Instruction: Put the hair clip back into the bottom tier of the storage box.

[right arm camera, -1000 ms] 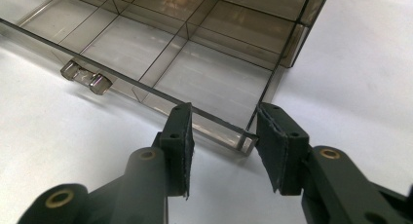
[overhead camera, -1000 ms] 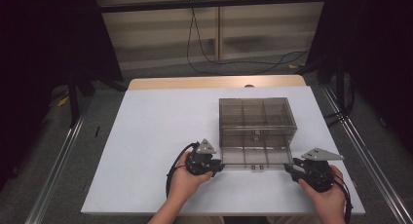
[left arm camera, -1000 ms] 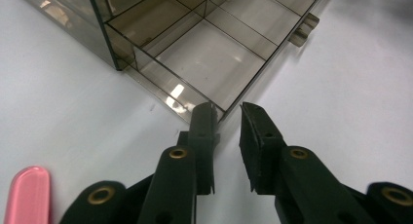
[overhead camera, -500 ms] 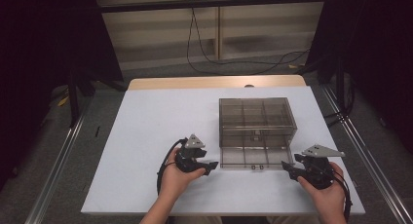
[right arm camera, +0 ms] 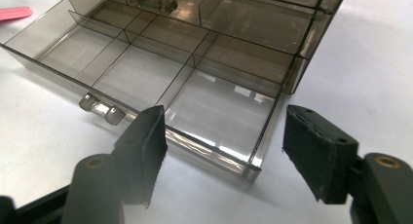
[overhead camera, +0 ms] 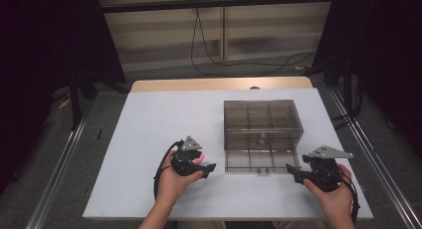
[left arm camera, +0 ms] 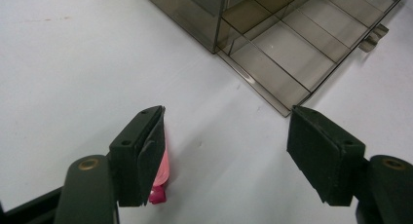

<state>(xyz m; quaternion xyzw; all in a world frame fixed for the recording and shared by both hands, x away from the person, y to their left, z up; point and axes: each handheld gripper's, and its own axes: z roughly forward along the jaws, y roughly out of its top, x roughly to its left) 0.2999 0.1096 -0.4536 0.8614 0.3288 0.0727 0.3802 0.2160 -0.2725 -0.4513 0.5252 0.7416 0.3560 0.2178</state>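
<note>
Now both grippers have drawn back from the smoky plastic drawer box point(overhead camera: 263, 125), where one second ago they stood right against its front. The bottom drawer point(overhead camera: 259, 162) stands pulled out toward the person, at about 6 o'clock from the box, and its compartments look empty in the right gripper view. The left gripper point(overhead camera: 206, 168) has moved toward 9 o'clock, away from the drawer's left corner, and its fingers point(left arm camera: 142, 153) are wide apart with nothing between them. A small pink thing point(left arm camera: 159, 184) lies on the white worktop point(overhead camera: 149, 119) just beside the left finger; I cannot tell if they touch. The right gripper point(overhead camera: 292, 173) sits near the drawer's right front corner, fingers also apart and empty. I judge the opening is finished, and picking up the pink thing for the drawer comes next.
</note>
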